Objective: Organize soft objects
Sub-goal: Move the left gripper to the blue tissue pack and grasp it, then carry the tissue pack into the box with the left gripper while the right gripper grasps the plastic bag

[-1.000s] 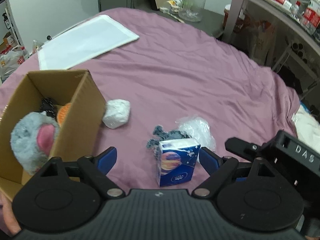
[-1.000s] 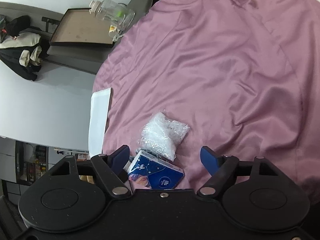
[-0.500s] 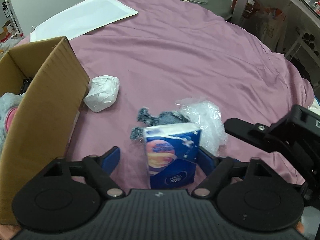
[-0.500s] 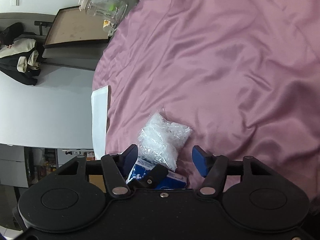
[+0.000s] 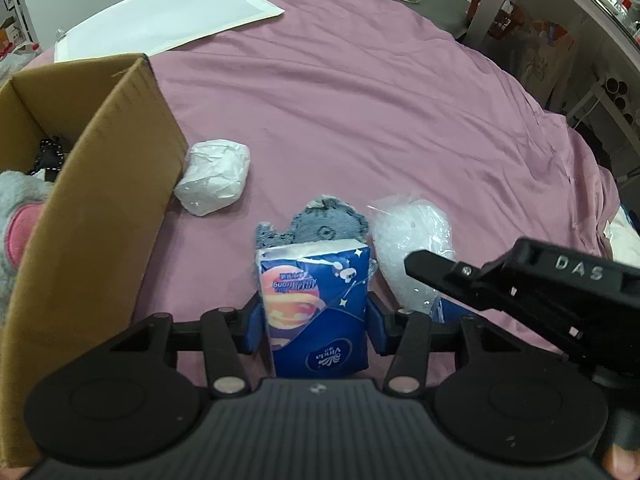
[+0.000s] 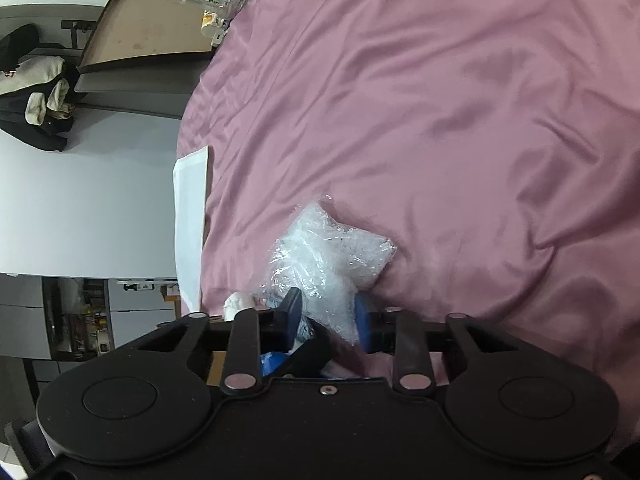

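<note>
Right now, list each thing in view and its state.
Left gripper: shut on tissue pack.
Tissue pack: upright between the fingers.
Right gripper: shut on plastic bag.
Plastic bag: crumpled, on the sheet.
Box: open, plush inside.
Plush: in the box, partly seen.
Paper wad: crumpled, beside the box.
Grey cloth: flat, behind the pack.

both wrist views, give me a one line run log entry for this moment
left hand-held gripper: shut on tissue pack | right hand-held gripper: shut on clear plastic bag | cardboard box: left of pack
</note>
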The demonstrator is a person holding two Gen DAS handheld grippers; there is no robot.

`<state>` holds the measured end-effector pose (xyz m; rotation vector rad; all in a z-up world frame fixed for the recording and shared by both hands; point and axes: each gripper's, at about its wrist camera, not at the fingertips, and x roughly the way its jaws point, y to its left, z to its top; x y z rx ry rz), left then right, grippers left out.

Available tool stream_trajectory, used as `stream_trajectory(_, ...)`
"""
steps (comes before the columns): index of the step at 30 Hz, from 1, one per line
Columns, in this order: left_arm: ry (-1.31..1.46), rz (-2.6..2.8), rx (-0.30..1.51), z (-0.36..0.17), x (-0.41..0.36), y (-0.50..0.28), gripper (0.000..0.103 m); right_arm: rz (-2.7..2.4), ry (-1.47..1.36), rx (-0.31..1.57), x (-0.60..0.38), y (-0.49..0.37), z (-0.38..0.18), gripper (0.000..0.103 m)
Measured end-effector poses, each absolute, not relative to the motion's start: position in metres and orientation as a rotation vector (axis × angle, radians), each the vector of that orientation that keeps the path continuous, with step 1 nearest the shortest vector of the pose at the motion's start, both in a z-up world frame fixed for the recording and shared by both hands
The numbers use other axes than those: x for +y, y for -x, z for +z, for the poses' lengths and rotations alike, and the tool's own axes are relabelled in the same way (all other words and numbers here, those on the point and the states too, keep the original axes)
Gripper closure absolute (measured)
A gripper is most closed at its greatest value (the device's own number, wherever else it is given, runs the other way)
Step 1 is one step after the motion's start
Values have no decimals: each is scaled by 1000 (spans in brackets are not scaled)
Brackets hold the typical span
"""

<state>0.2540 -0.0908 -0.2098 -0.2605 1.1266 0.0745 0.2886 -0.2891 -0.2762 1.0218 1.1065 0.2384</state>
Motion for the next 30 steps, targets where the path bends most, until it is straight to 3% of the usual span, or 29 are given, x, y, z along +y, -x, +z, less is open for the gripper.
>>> stream_trajectory(2,268,65,1119,-205,-89,-253,54,229,-1010,1097,-291,-285,-273,88)
stream_trajectory(7,284,27,1093,-187,-85,-245,54,195,-997,1059,-299,-271,-264,92)
stream_trajectory(30,360,5,929,-109,-19,-193,54,139,-815,906,-277,-218,-175,93)
